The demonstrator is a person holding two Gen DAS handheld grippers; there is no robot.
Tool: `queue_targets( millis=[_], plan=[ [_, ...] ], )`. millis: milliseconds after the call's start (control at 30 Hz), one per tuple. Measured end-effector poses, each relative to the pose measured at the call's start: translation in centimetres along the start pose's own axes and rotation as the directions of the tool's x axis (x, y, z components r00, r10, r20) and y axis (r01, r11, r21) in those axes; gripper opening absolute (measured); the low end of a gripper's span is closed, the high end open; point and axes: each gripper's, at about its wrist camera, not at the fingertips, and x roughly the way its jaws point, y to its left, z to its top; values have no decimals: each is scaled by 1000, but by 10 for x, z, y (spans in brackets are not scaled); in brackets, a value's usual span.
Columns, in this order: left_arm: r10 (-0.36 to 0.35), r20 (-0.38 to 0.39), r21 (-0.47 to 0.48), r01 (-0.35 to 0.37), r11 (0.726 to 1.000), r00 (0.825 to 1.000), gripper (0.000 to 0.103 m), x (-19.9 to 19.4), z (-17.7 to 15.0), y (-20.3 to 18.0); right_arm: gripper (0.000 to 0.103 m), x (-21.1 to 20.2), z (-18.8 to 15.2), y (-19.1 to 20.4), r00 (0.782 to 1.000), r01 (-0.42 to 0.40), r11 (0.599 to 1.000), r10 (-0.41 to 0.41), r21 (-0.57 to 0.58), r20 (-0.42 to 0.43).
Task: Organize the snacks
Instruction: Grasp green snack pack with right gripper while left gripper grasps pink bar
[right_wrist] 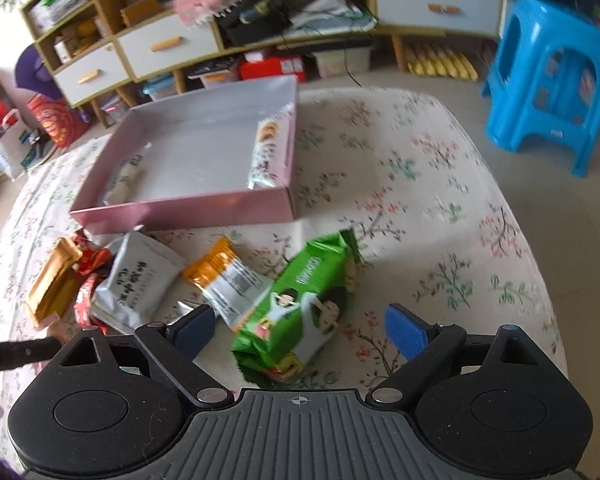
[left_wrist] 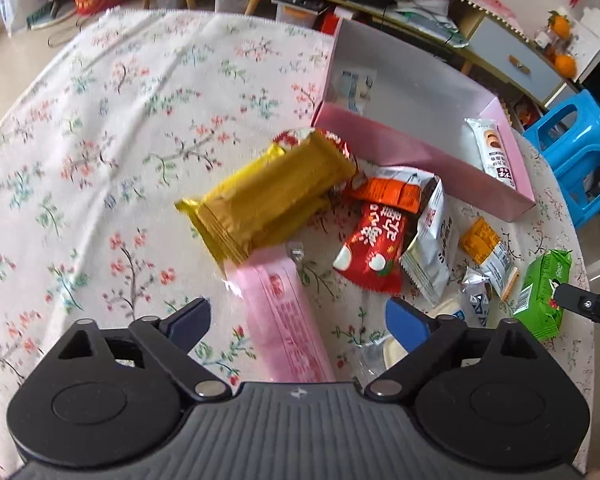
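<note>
In the left wrist view, the left hand-held gripper (left_wrist: 298,320) is spread wide and grasps nothing; its two blue pads flank a pink packet (left_wrist: 288,320) lying on the floral cloth of the table (left_wrist: 100,140) at lower centre. Just above it a gold packet (left_wrist: 268,196) lies at an angle in mid-frame. To its right sits a loose heap: a red packet (left_wrist: 370,248), an orange-topped one, a grey-white pouch (left_wrist: 430,256) and, at the right edge, a green packet (left_wrist: 542,292). The pink box (left_wrist: 420,160) stands open at upper right, holding a white biscuit bar (left_wrist: 494,152) against its right wall and a pale packet near its far left corner.

In the right wrist view, the right hand-held gripper (right_wrist: 300,328) is likewise released, with the green packet (right_wrist: 300,304) lying on the table between its pads at lower centre, touching neither. The box (right_wrist: 188,212) is at upper left of centre. A blue stool (right_wrist: 548,80) stands at upper right.
</note>
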Motion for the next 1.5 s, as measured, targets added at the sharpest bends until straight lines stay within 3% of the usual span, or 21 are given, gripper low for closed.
queue_targets(
  millis=[233, 300, 433, 533, 633, 733, 900, 1033, 1200, 1400, 1500],
  plan=[
    [32, -21, 32, -31, 999, 999, 61, 8, -8, -4, 93, 11, 0, -4, 999, -35, 998, 37, 56, -40],
    [43, -12, 51, -42, 998, 999, 57, 7, -11, -4, 93, 14, -1, -3, 998, -33, 998, 35, 55, -49],
    [63, 6, 88, -63, 994, 998, 40, 7, -10, -5, 91, 16, -3, -3, 998, -41, 998, 44, 51, -44],
    [47, 5, 91, -47, 995, 999, 37, 5, -8, -2, 82, 17, -3, -4, 998, -42, 998, 44, 47, -37],
    [34, 3, 104, -34, 994, 999, 35, 5, -7, -1, 58, 17, -4, -6, 997, -64, 997, 66, 44, -39],
    [11, 2, 116, -11, 993, 1000, 32, 2, -7, 0, 55, 16, -4, -10, 996, -83, 996, 84, 43, -33],
    [-18, 9, 135, 17, 991, 1000, 32, -1, -6, 0, 40, 7, -3, -15, 987, -153, 988, 153, 4, -45],
    [-6, 27, 160, 2, 987, 1000, 32, -3, -5, -1, 36, -2, -4, -18, 987, -157, 986, 155, -62, -41],
    [-22, 28, 182, 17, 983, 999, 32, -2, -4, -3, 34, -5, -3, -29, 977, -207, 978, 205, -41, -52],
    [-23, -9, 194, 24, 981, 1000, 32, 5, -8, -9, 36, -10, -6, -34, 998, -54, 994, 53, -95, -16],
    [-20, -5, 191, 20, 981, 1000, 34, 3, -8, -9, 37, -13, -5, -40, 998, -64, 996, 64, -65, -7]
  ],
)
